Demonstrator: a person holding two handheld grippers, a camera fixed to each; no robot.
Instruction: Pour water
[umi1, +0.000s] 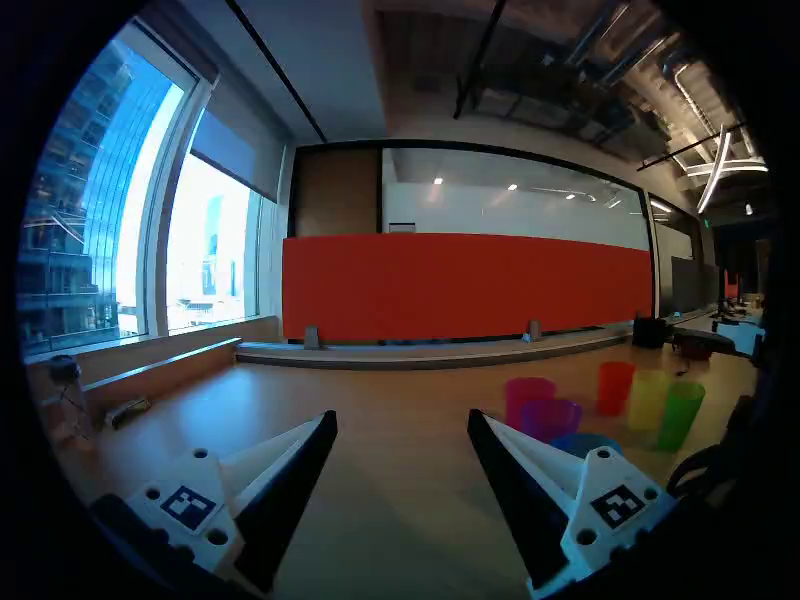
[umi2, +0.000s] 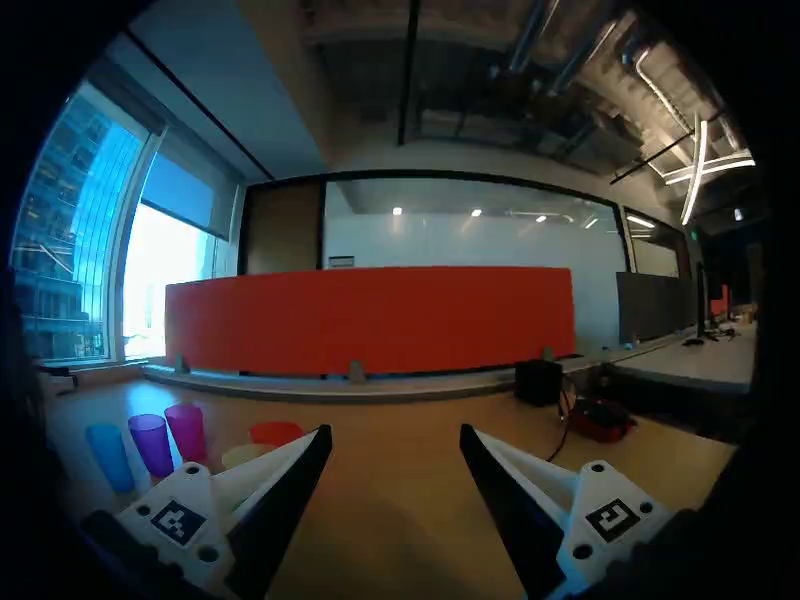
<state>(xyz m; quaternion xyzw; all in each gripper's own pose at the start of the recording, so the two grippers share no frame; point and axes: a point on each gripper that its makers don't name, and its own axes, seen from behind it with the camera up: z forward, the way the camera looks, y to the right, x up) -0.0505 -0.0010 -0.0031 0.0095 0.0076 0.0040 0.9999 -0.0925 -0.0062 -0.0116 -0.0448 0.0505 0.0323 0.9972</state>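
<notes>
Several coloured plastic cups stand on the wooden table. In the left gripper view they are at the right: a pink cup (umi1: 527, 396), a purple cup (umi1: 553, 418), an orange cup (umi1: 615, 387), a yellow cup (umi1: 648, 398), a green cup (umi1: 681, 413) and a blue cup (umi1: 585, 442) partly behind the right finger. My left gripper (umi1: 400, 425) is open, with nothing between its fingers. In the right gripper view a blue cup (umi2: 108, 456), a purple cup (umi2: 151, 444), a pink cup (umi2: 186, 431) and an orange cup (umi2: 276, 432) stand at the left. My right gripper (umi2: 395, 435) is open and holds nothing.
A long red partition (umi1: 465, 284) runs across the far edge of the table (umi1: 400, 480). Windows (umi1: 130, 240) and a wooden ledge (umi1: 150, 365) line the left side. A black box (umi2: 538, 382) and a red object with a cable (umi2: 603, 419) lie at the right.
</notes>
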